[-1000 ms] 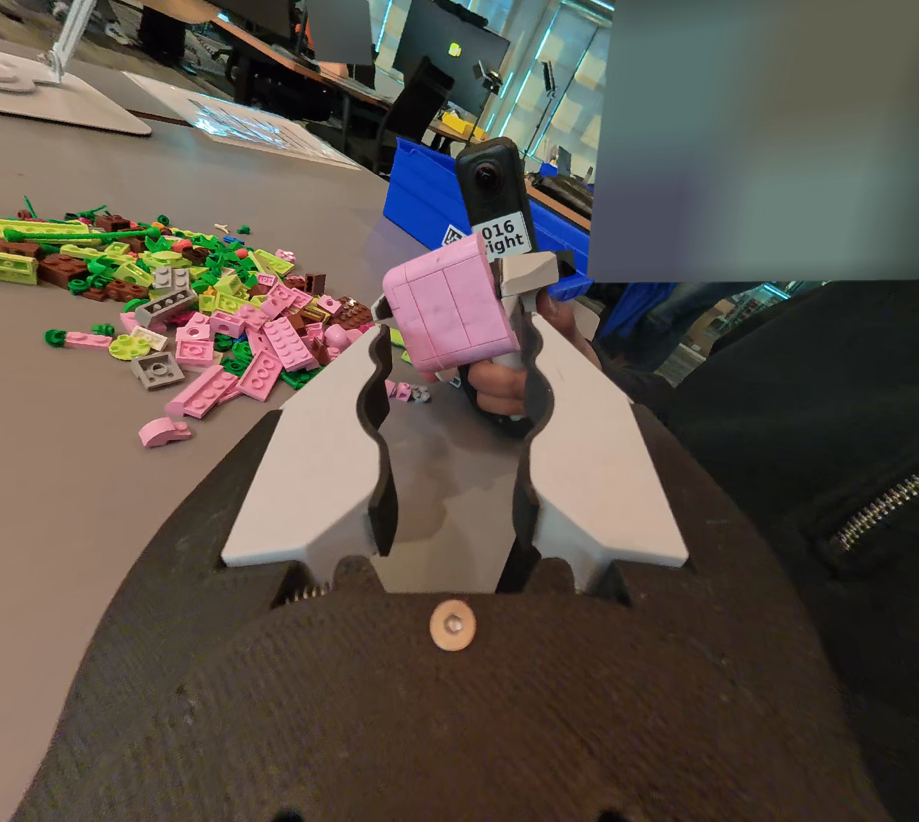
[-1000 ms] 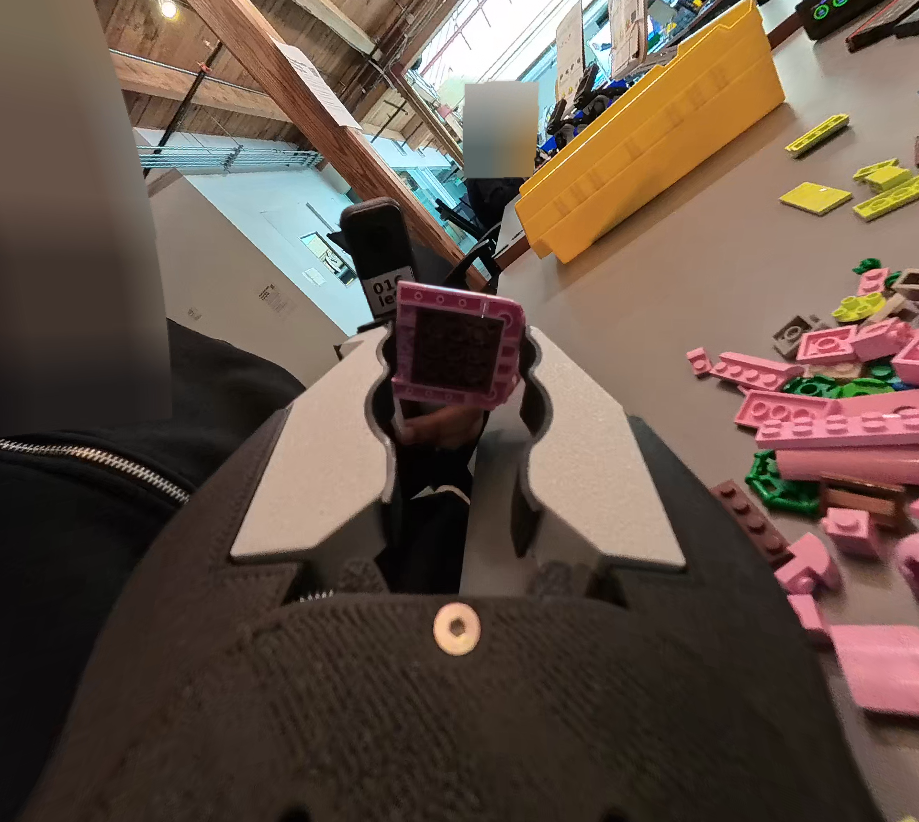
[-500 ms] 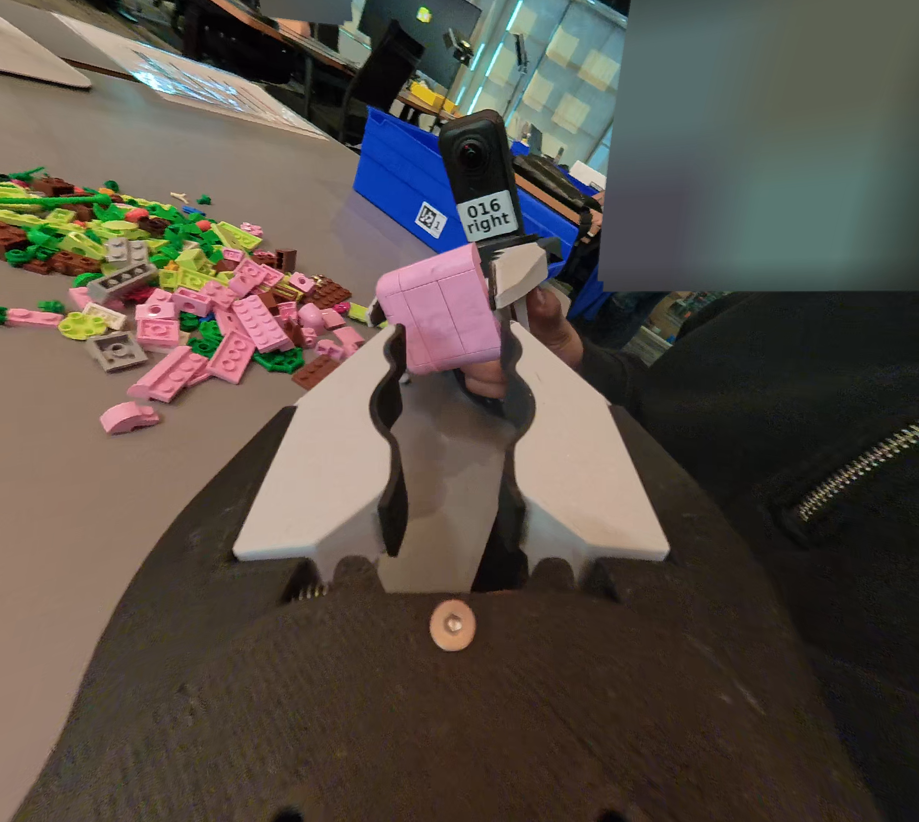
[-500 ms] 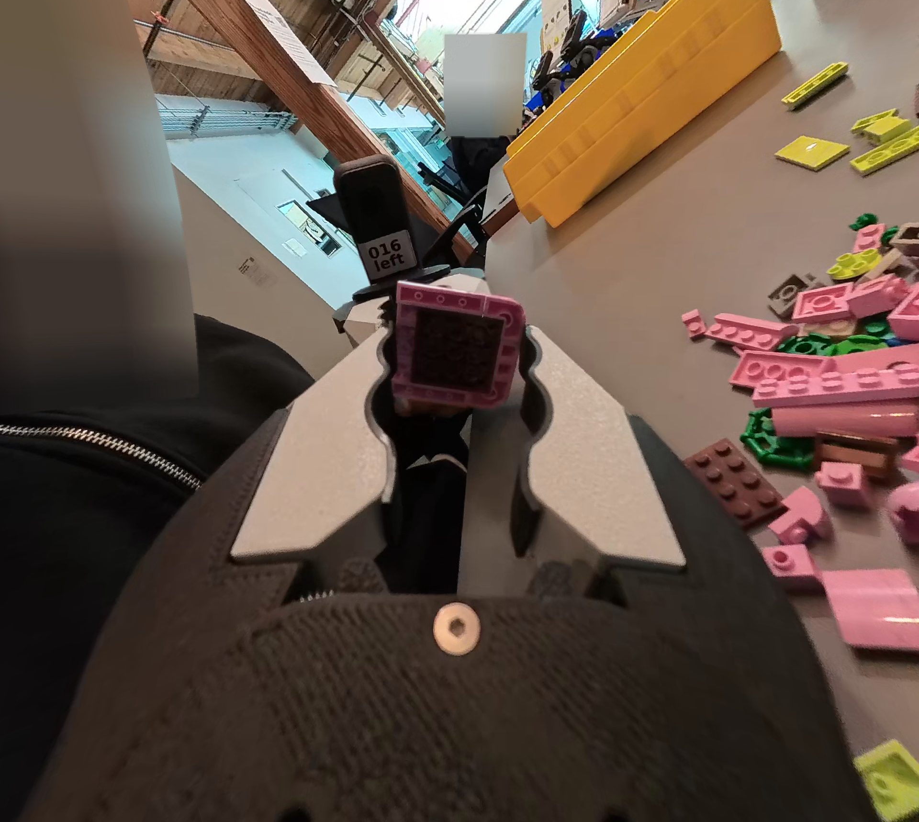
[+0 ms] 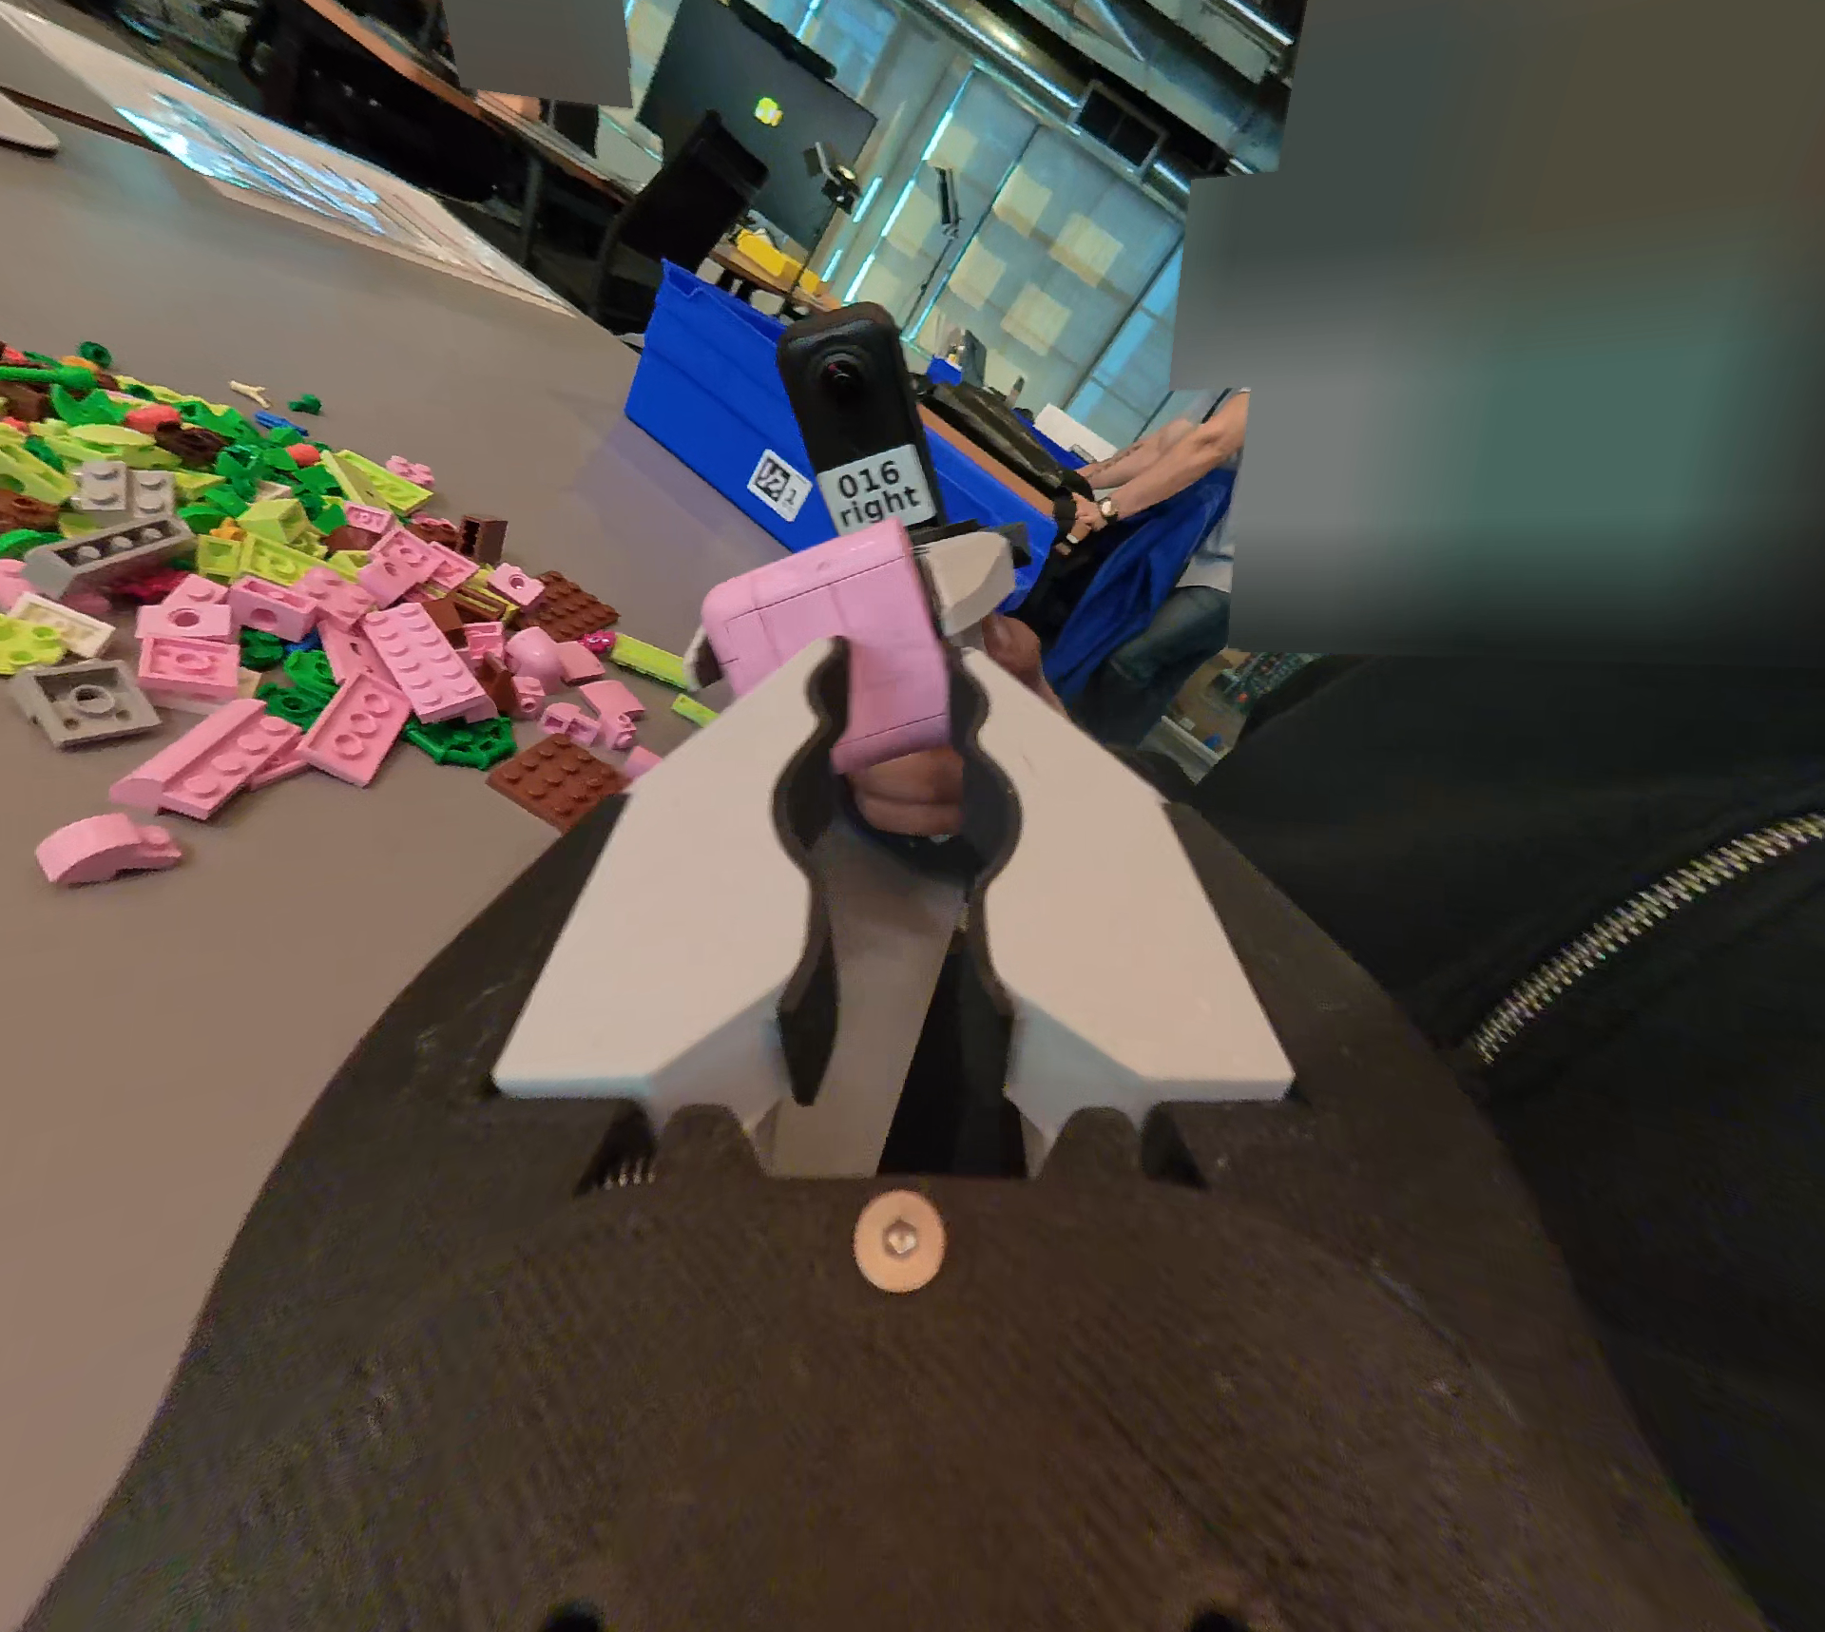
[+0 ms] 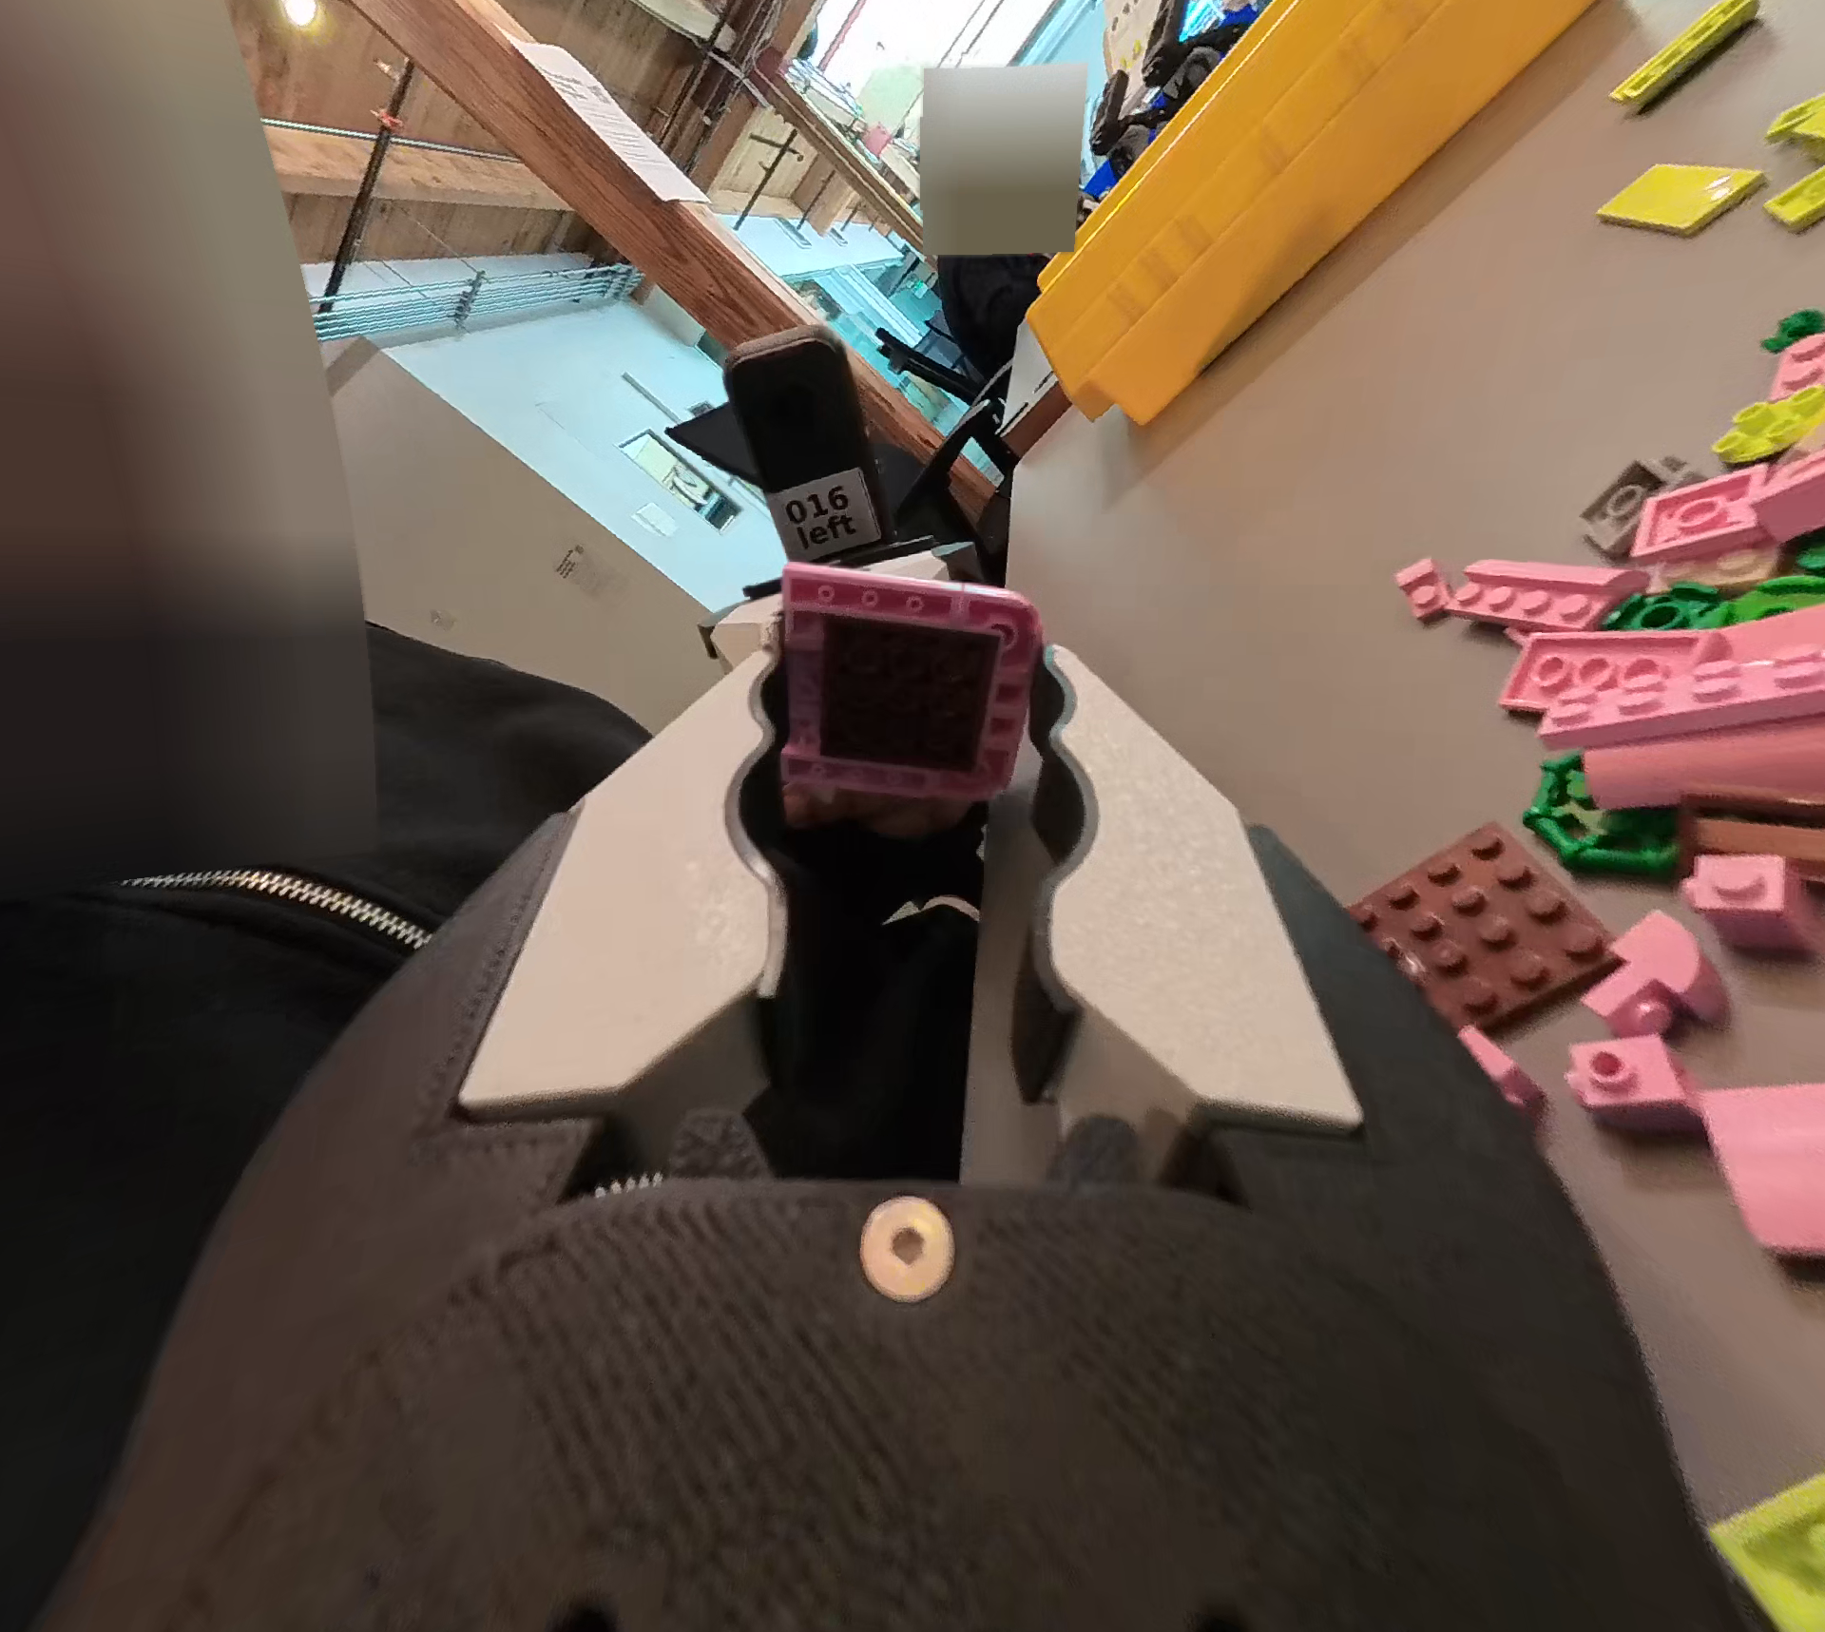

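1. The right tool (image 6: 904,696) grips a pink block (image 6: 909,686), lifted above the grey tabletop (image 6: 1234,498).
2. The left tool (image 5: 894,676) has its tips around the same pink block (image 5: 839,627); I cannot tell if it squeezes.
3. A pile of bricks (image 5: 296,597) lies at 10 o'clock.
4. A blue bin (image 5: 701,409) sits at 12 o'clock.

Each of the 2 views is taken from just behind its own gripper, low over the grey tabletop (image 5: 198,992). The views face each other at close range. The small pink brick-built block (image 5: 849,637) (image 6: 909,696), the scattered toy bricks (image 5: 375,676) (image 6: 1629,696) and the opposite gripper are shared.
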`<action>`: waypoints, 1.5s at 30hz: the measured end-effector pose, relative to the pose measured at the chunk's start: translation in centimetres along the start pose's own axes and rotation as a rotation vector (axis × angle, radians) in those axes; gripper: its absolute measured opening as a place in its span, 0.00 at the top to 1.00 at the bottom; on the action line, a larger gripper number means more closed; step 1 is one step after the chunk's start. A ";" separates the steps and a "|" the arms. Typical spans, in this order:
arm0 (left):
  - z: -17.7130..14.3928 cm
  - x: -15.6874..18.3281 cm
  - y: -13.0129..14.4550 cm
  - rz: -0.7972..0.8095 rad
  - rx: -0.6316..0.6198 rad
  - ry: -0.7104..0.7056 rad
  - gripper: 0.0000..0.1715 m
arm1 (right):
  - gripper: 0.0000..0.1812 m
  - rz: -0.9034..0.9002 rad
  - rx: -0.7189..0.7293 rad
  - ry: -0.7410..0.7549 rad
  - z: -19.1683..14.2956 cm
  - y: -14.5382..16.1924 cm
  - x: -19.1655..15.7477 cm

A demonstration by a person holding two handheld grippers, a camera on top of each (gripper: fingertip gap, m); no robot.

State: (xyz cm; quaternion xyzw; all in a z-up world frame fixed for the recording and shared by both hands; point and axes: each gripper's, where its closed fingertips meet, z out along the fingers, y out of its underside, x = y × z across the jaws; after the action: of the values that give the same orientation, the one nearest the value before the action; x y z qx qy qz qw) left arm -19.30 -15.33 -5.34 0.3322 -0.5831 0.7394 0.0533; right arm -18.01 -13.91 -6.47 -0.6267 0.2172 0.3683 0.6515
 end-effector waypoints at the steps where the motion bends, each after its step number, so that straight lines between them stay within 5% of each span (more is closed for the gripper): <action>1: 0.0 -0.4 -0.1 0.003 0.004 -0.028 0.83 | 0.74 -0.003 0.002 -0.014 0.0 -0.1 -0.2; 10: 0.3 -0.9 1.5 0.059 -0.117 -0.078 0.61 | 0.74 -0.121 -0.022 -0.007 0.2 0.2 -1.1; 15: 0.8 0.4 2.1 -0.043 -0.126 0.033 0.62 | 0.75 -0.122 0.003 -0.112 0.0 0.3 -2.4; 19: 1.1 0.6 2.3 -0.020 -0.133 0.033 0.72 | 0.74 -0.222 -0.004 -0.032 -0.2 0.2 -2.0; 29: 0.6 0.7 2.9 0.022 -0.179 0.048 0.74 | 0.74 -0.349 -0.149 0.034 -0.1 1.7 -1.8; 41: 0.7 1.8 3.3 -0.006 -0.217 0.084 0.73 | 0.75 -0.223 -0.149 -0.095 -0.4 1.9 -2.6; 45: 1.2 2.4 2.8 -0.062 -0.202 0.095 0.73 | 0.88 -0.171 -0.104 -0.148 -0.9 1.2 -2.8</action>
State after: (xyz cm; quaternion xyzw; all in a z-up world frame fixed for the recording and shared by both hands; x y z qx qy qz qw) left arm -21.96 -17.98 -6.18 0.3075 -0.6410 0.6898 0.1369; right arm -20.53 -15.39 -5.33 -0.6471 0.0949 0.3673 0.6614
